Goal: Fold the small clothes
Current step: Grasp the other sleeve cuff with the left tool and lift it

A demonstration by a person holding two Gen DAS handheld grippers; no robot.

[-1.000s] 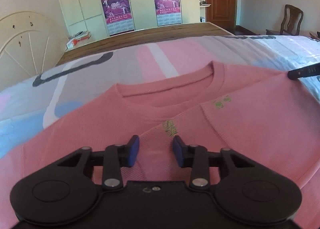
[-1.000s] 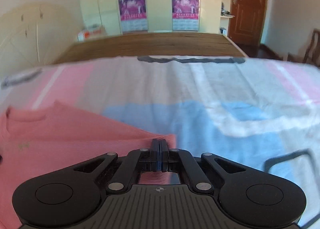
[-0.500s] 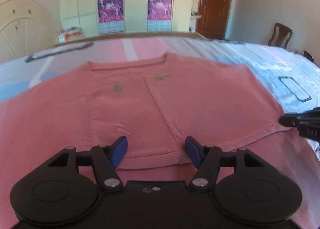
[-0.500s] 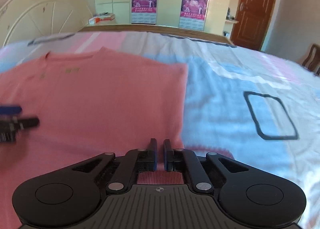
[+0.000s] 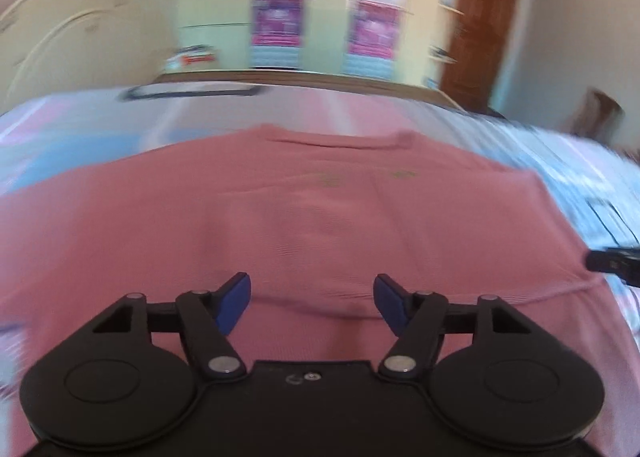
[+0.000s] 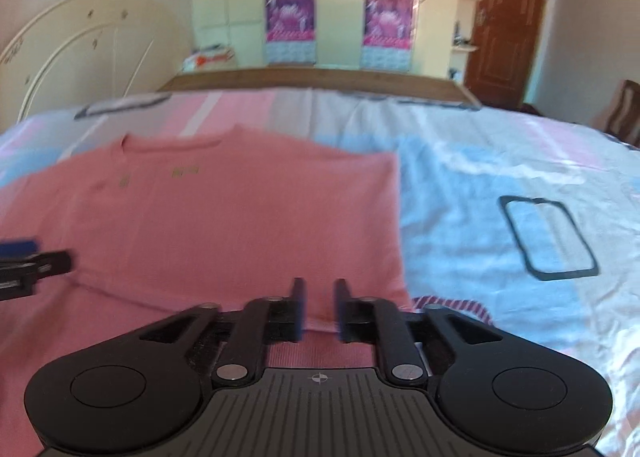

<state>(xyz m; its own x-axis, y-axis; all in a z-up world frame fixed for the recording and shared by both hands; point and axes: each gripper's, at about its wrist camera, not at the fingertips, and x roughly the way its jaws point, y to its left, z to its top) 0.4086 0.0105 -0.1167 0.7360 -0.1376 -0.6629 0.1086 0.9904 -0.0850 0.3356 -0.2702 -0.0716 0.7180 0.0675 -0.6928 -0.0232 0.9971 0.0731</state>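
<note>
A pink shirt (image 5: 320, 225) lies flat on the bed with its collar at the far end and its sides folded in. In the right wrist view the pink shirt (image 6: 240, 217) has a straight right edge. My left gripper (image 5: 312, 285) hovers over the shirt's near hem; its jaws are opening and nothing is between the blue pads. My right gripper (image 6: 319, 285) is over the shirt's near right corner, jaws opening, with the fabric lying below the gap and not pinched. Each view shows the other gripper at its side: right gripper (image 5: 612, 263), left gripper (image 6: 36, 255).
The bedsheet (image 6: 480, 197) is patterned in pale blue, pink and white. A dark striped cloth (image 6: 452, 305) peeks out beside the shirt's near right corner. A wooden footboard (image 6: 320, 77) closes the far side, with a wardrobe, a brown door (image 6: 508, 17) and a chair (image 6: 624, 109) behind.
My right gripper, shut on the shirt's edge before, came back toward the near hem and parted its jaws, letting the fabric go. My left gripper also drew back and opened wider.
</note>
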